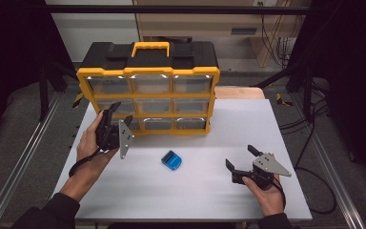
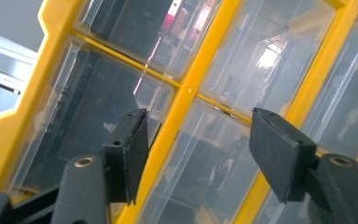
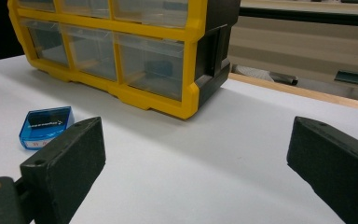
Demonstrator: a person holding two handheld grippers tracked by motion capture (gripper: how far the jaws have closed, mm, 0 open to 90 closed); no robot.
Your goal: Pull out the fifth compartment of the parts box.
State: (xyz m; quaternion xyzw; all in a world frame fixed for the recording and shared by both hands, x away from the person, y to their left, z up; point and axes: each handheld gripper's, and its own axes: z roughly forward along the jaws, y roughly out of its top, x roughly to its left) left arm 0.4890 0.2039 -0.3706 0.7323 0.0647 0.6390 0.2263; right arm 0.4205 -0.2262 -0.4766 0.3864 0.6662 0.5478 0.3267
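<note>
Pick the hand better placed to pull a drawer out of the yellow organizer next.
Left. The left gripper is up against the organizer's lower-left clear drawers, jaws apart. The right gripper sits open over bare table, well away.

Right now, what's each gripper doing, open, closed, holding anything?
Left gripper: open at the organizer's drawers, holding nothing.
Right gripper: open above the table, empty.
</note>
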